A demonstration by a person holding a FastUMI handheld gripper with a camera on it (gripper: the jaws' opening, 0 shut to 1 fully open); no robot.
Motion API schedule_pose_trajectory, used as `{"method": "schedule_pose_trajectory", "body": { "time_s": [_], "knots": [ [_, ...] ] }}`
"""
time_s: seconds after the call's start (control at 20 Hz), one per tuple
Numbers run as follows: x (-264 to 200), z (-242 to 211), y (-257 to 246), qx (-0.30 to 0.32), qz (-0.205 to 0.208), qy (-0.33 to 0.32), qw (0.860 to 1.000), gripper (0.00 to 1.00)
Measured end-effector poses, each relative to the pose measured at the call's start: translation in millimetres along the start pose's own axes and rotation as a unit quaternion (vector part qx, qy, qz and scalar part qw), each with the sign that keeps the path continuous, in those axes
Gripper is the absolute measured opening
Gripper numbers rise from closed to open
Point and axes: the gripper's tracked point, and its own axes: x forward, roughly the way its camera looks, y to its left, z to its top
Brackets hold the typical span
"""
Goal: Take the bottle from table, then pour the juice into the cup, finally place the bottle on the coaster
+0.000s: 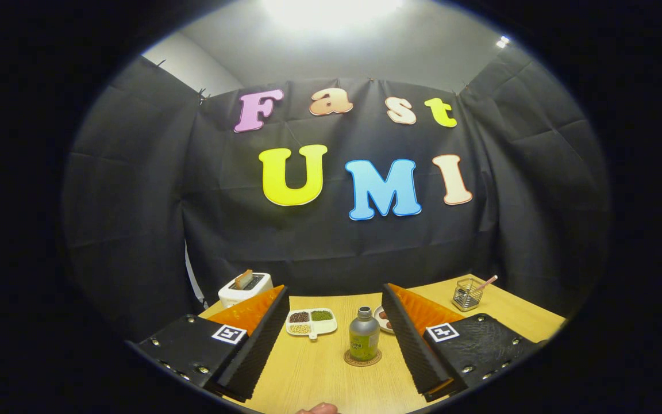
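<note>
A small green bottle (364, 340) with a grey cap stands upright on a round brown coaster (362, 359) on the wooden table (319, 374). It sits beyond my fingertips, in the gap between them and nearer the right finger. My gripper (334, 299) is open, its fingers spread wide with nothing between them. The cup is not something I can make out; a small round dish (383, 319) peeks out behind the right finger.
A white divided tray (311, 322) with beans and grains lies left of the bottle. A white toaster (244, 288) with a slice in it stands at the back left. A wire holder (468, 294) with a pink straw stands at the back right.
</note>
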Motion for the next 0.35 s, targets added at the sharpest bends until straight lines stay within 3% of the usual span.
{"method": "schedule_pose_trajectory", "body": {
  "time_s": [0.35],
  "knots": [
    [-13.0,13.6,-9.7,0.006,-0.016,-0.011,1.0,0.98]
  ]
}}
